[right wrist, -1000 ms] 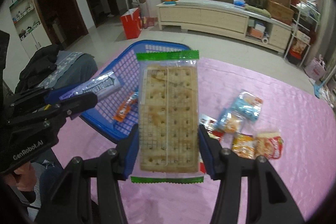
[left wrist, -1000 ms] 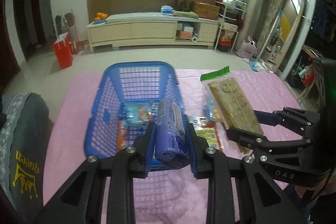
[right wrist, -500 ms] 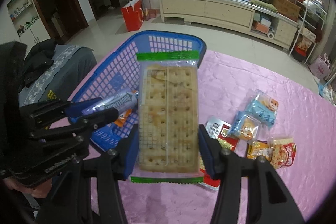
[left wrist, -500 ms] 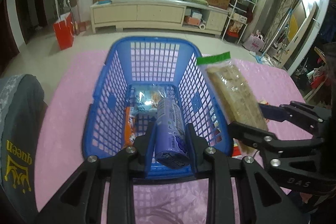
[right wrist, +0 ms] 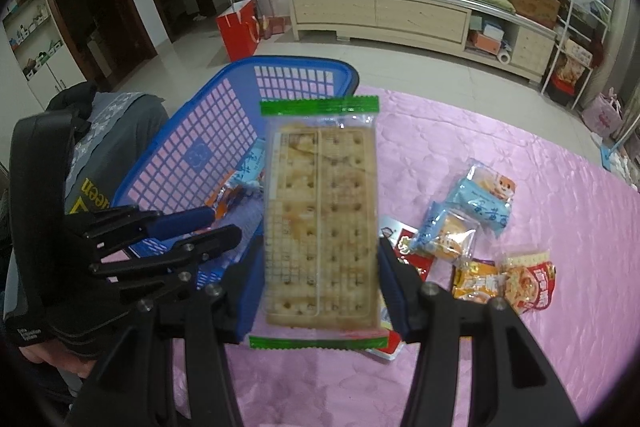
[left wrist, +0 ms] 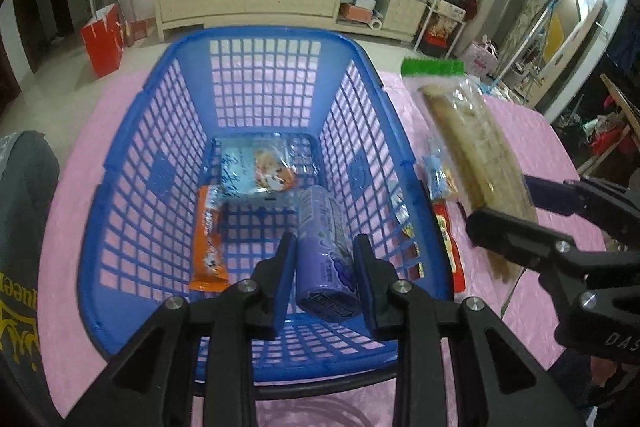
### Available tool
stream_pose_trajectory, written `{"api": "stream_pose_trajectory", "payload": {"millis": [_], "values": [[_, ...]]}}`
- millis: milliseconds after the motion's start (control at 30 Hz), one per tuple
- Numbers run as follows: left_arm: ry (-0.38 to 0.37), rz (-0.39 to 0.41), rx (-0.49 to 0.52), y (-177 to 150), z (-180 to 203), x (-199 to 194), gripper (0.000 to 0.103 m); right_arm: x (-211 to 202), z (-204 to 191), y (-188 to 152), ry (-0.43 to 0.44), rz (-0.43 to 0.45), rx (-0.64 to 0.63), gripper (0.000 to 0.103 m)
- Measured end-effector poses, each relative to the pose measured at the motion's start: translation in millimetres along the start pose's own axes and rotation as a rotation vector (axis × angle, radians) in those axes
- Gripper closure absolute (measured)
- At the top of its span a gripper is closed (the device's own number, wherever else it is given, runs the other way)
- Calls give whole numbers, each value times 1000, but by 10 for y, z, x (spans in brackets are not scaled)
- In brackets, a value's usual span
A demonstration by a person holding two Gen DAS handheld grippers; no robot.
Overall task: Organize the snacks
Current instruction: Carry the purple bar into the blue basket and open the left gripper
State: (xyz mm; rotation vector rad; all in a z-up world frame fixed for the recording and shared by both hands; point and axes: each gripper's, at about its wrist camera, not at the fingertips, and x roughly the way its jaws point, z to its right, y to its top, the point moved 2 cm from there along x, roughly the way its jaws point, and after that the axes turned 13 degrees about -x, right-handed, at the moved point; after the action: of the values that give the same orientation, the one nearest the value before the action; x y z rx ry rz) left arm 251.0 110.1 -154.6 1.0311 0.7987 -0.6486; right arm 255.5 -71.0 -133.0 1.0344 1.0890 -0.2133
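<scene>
My left gripper point(left wrist: 325, 281) is shut on a purple snack tube point(left wrist: 326, 257) and holds it inside the blue basket point(left wrist: 120, 163), low over its floor. An orange packet point(left wrist: 208, 239) and a light blue packet point(left wrist: 256, 169) lie in the basket. My right gripper point(right wrist: 320, 279) is shut on a long cracker pack point(right wrist: 322, 223) with green ends, held above the pink tablecloth just right of the basket point(right wrist: 224, 131). The cracker pack also shows in the left wrist view point(left wrist: 476, 147).
Several loose snack packets lie on the pink tablecloth point(right wrist: 500, 327) right of the basket: light blue ones point(right wrist: 484, 199), an orange one point(right wrist: 476, 279), a red one point(right wrist: 530, 283). A grey jacket point(left wrist: 20, 227) lies at the table's left. A cabinet point(right wrist: 400, 11) stands far behind.
My left gripper has moved forward and down into the basket with the purple tube. My right gripper has held the cracker pack beside the basket, drifting slightly closer.
</scene>
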Motion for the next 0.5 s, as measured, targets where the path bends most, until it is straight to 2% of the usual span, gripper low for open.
{"api": "stream_pose_trajectory", "payload": {"millis": [33,167,267,500], "values": [[-2,3,3,-7,9,-10,75,-15,0,-5,-1,1,1,45],[-10,3,22,-11,73,-67,61,-64,6,3,-2,8,10,45],[11,31,39,2,82,-180,52,-125,-27,26,-3,19,0,45],[36,90,22,70,-121,-550,50,-222,-194,188,17,47,-24,45]]}}
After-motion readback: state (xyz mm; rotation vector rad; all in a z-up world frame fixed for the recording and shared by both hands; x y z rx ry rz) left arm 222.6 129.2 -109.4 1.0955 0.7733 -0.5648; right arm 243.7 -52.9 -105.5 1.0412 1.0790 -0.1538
